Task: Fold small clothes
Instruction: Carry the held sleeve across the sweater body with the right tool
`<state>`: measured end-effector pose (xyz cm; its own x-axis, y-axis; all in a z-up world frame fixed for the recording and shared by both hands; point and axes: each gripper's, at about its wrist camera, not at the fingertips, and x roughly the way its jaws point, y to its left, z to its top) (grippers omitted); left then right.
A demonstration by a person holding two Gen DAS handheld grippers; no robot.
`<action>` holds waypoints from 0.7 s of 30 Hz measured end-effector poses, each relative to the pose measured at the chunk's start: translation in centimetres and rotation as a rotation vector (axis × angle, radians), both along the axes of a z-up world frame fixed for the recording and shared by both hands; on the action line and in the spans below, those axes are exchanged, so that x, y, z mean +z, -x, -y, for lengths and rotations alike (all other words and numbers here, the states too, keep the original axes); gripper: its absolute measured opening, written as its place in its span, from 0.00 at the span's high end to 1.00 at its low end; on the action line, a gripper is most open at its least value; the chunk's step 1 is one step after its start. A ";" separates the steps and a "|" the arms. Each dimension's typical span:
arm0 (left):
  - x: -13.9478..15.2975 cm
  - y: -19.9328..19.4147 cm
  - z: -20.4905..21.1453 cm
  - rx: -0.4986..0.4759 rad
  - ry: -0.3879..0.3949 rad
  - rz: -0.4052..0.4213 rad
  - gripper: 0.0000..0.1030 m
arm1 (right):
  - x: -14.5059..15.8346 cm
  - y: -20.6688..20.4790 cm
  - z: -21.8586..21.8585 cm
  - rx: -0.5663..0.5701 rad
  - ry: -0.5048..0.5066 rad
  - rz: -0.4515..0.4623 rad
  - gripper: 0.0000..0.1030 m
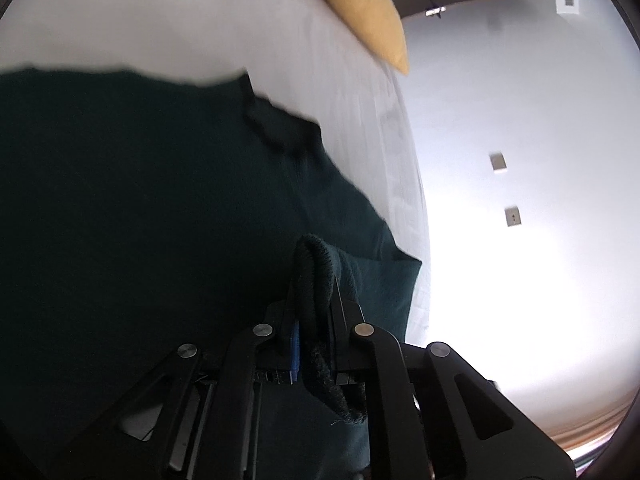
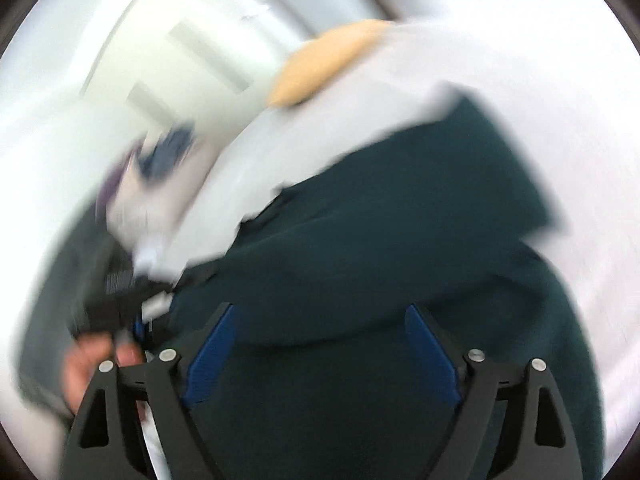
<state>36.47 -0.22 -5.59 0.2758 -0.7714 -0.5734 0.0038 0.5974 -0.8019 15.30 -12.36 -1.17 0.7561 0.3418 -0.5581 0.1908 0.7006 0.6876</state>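
While the left gripper (image 1: 314,344) pinches a hem of the dark green garment (image 1: 140,200) spread on the white bed (image 1: 360,100), the right gripper (image 2: 320,344) hangs wide over it, holding nothing. Judgement: grab the matching edge, keep tension even, fold flat.

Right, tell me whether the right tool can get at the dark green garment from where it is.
Probably yes: the right tool is open right over the dark green fabric garment, nothing between.

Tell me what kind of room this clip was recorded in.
Most likely a bedroom: a dark green garment is spread on a bed with a white sheet, a yellow pillow lies at its far end, and plain white walls stand beyond.
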 end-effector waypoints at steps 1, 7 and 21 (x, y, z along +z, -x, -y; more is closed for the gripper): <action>0.4 0.1 -0.6 0.006 -0.006 0.010 0.92 | -1.1 0.3 2.2 -0.057 -0.094 -0.029 0.13; 1.5 -0.9 -3.7 0.041 -0.064 0.037 0.92 | -2.4 0.2 6.4 -0.167 -0.343 0.020 0.13; -1.6 -1.1 -8.9 0.120 -0.102 0.002 0.92 | -3.5 -3.3 5.1 -0.159 -0.613 0.001 0.07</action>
<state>37.54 8.66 -7.20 0.3637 -0.6709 -0.6462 -0.0703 0.6720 -0.7372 18.60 -17.44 -4.71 0.8244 0.4828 -0.2954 0.2590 0.1423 0.9553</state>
